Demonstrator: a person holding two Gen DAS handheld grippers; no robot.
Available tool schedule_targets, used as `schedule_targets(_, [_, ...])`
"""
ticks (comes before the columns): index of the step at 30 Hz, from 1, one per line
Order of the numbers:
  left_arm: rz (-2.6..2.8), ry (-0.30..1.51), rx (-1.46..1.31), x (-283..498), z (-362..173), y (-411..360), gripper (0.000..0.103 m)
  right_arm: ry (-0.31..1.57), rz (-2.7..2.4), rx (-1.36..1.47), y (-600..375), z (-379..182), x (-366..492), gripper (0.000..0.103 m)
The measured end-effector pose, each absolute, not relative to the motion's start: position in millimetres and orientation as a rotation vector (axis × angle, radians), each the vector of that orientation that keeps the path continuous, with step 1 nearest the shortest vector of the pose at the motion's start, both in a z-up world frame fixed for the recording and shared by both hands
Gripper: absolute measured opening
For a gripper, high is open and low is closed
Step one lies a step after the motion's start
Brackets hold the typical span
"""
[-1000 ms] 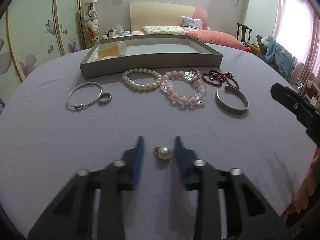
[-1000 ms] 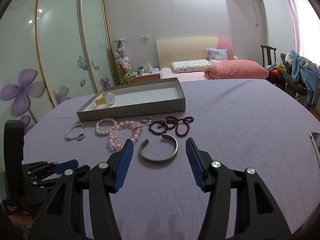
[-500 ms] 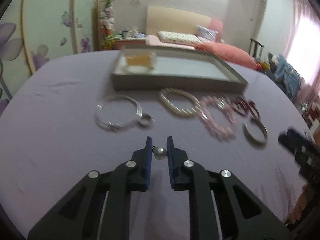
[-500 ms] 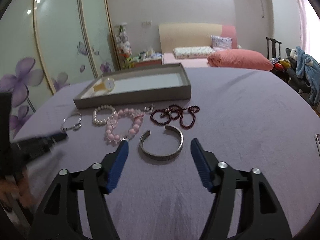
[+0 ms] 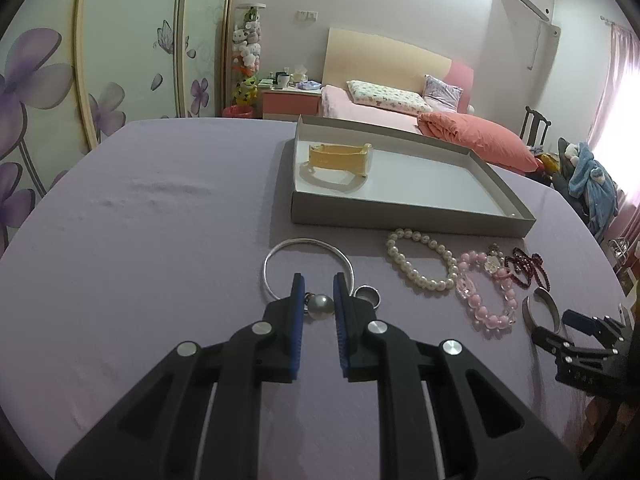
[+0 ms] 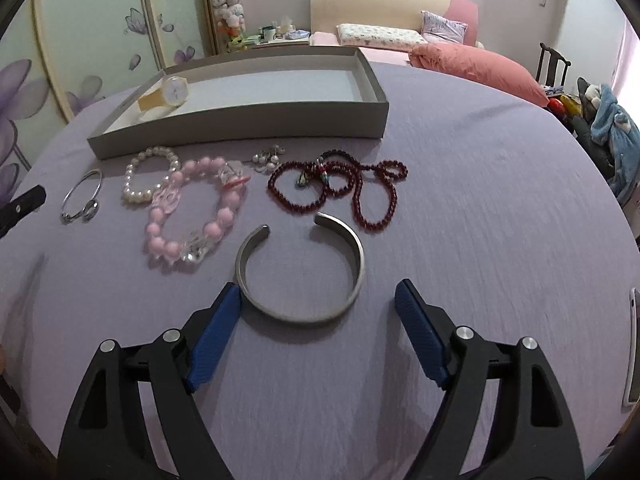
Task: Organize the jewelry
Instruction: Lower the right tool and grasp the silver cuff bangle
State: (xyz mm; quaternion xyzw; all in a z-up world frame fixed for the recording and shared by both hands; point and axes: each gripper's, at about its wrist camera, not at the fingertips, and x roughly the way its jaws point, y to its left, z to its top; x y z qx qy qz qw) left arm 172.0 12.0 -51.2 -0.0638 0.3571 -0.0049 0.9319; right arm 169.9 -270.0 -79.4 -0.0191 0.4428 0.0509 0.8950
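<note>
My left gripper [image 5: 318, 300] is shut on a pearl earring [image 5: 320, 305] and holds it above the purple table, over a thin silver bangle [image 5: 308, 268] and a ring [image 5: 368, 295]. A grey tray [image 5: 400, 210] with a yellow watch [image 5: 340, 158] stands beyond. My right gripper [image 6: 318, 312] is open, its fingers either side of a silver cuff bracelet [image 6: 300, 272]. A white pearl bracelet [image 6: 150, 174], a pink bead bracelet [image 6: 192, 212], a dark red bead necklace [image 6: 340, 188] and small pearl earrings [image 6: 268, 158] lie before the tray [image 6: 240, 132].
The round table has a purple cloth [image 6: 480, 200]. A phone [image 6: 634, 344] lies at its right edge. A bed with pink pillows [image 5: 472, 136] and a flowered wardrobe [image 5: 80, 80] stand behind.
My left gripper closed on the pearl earring, lifted it and moved forward toward the bangle. My right gripper came closer to the silver cuff, still open.
</note>
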Motion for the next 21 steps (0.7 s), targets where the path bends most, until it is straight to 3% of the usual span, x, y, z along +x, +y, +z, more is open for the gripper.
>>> schedule_targets(12, [-0.014,0.74,-0.132,173.1,-55.0,13.0,0.015,0.925,0.122,-0.05,-263.1,-76.9,178.5,0.078])
schedule_targets(15, [-0.014,0.739,-0.131,173.0,-54.8,13.2,0.015,0.918,0.128,-0.048,-263.1,-75.8,180.2,0.068])
schedule_targets(21, [-0.014,0.737,-0.131,173.0,-55.9,12.1,0.015,0.912,0.14,-0.026,-264.6,-73.6,175.1,0.068])
